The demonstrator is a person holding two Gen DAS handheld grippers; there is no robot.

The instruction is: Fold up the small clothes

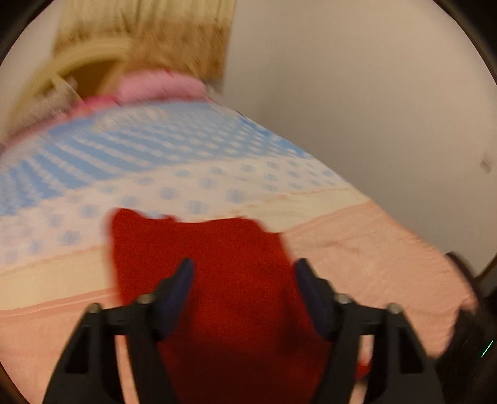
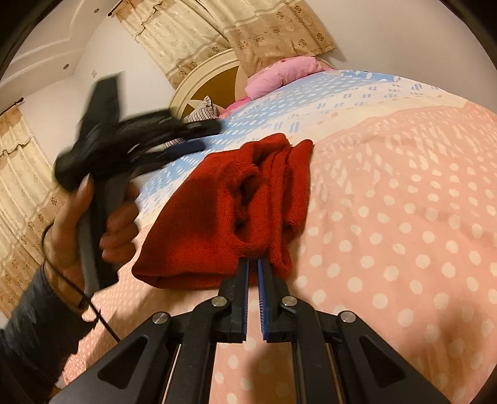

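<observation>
Bedroom, seen from two gripper cameras. Underfoot of everything, a bed [image 2: 403, 192] covered in a soft pink blanket with white polka dots, meeting farther back a cream band and then a light blue and white patterned sheet [image 2: 310, 87]. At the head of the bed, puffy pink pillows [image 2: 279, 74] against a cream, rounded wooden headboard with a brown panel [image 2: 211, 77]. Behind that, beige floral curtains [image 2: 248, 28] on plain off-white walls; more curtain at the left edge of the right wrist view. No containers in sight, and no readable writing or labels.

In the middle of the pink blanket, a small dark red knitted garment [image 2: 223, 211], bunched and partly folded into ridges.

Right gripper [image 2: 253, 264]: black frame, blue pads nearly together, pinching the near edge of the red knit.

Left gripper [image 1: 243, 273], motion-blurred: jaws spread wide, hovering over the red garment with the fabric showing between the fingers but not pressed by either pad. In the right wrist view, the same tool [image 2: 192, 136] appears as a dark blur to the left of the garment, gripped by a hand [image 2: 84, 223] in a dark grey sleeve.
</observation>
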